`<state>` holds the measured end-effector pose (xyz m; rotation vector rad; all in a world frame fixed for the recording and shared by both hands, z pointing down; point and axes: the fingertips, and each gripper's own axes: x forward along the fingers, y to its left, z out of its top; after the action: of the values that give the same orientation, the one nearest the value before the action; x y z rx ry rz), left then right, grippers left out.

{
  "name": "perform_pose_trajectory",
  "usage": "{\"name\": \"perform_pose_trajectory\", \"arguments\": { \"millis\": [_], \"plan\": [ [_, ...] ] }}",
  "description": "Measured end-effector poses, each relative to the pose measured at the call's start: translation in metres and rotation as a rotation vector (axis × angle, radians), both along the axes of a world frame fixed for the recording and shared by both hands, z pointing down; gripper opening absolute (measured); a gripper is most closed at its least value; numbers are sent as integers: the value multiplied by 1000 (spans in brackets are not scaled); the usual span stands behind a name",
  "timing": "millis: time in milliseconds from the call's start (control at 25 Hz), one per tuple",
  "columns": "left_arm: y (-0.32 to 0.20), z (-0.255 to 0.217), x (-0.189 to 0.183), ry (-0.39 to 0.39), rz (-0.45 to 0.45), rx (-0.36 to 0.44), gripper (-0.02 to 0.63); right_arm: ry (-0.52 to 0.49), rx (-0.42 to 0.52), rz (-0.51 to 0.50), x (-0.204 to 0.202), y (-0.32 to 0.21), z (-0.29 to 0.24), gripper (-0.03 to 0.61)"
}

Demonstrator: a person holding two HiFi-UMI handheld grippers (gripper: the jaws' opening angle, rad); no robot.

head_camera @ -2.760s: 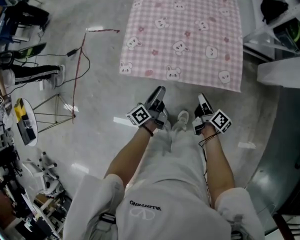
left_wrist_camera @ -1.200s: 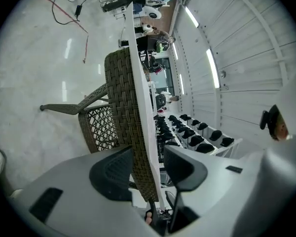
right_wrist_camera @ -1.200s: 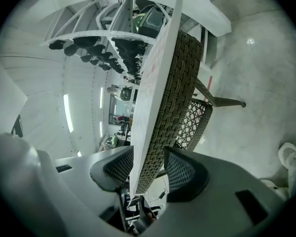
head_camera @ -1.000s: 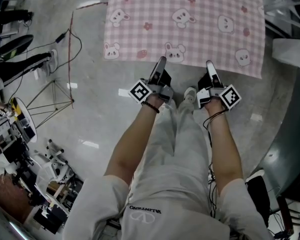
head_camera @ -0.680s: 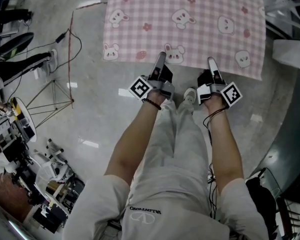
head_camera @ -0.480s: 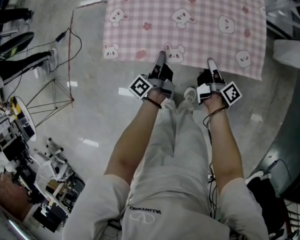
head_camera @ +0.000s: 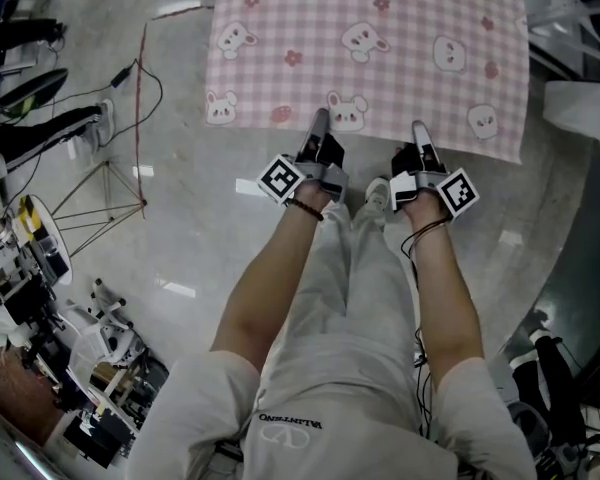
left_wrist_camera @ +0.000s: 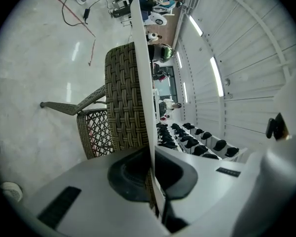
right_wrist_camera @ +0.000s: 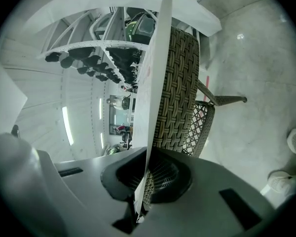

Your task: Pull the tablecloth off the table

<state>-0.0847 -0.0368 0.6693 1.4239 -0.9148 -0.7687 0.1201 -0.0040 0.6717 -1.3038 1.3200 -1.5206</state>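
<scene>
Though thin, pink gingham tablecloth [head_camera: 370,38] edge tight within just-closed fingers [left_wrist_camera: 84,186] of left gripper [head_camera: 319,120], right gripper [head_camera: 419,130].

gripper [left_wrist_camera: 152,177] just closed on tablecloth [left_wrist_camera: 145,78], wicker furniture [left_wrist_camera: 122,100]

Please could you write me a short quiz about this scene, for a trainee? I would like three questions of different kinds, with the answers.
1. True or false: the left gripper is shut on nothing.
2. In the head view, which edge of the pink checked tablecloth does the right gripper hold? A) the far edge B) the near edge C) the left side edge
3. Fill in: the table under the tablecloth is made of woven ____.

Key
1. False: the left gripper is shut on the tablecloth's edge. Its jaws have just closed.
2. B. The right gripper's jaws have also just closed.
3. wicker
</scene>
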Motion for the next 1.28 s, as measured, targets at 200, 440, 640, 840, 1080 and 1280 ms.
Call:
{"name": "perform_pose_trajectory", "arguments": {
  "millis": [200,440,640,840,1080,1280],
  "plan": [
    [5,-2,3,11,8,-5,2,10,-15,-5,4,4,-2,9],
    [4,-2,1,21,19,-13,2,4,-42,-1,1,2,0,9],
    [3,-7,0,28,22,-17,2,-3,-65,1,1,1,-2,9],
    [0,-14,0,45,16,-24,2,-11,-81,0,0,-1,-9,9],
    [-2,-22,0,57,20,-37,2,-19,-104,-10,-1,-2,-16,9],
    [-6,-31,-1,51,39,-68,2,-22,-142,-19,-3,-6,-25,9]
  ]
}}
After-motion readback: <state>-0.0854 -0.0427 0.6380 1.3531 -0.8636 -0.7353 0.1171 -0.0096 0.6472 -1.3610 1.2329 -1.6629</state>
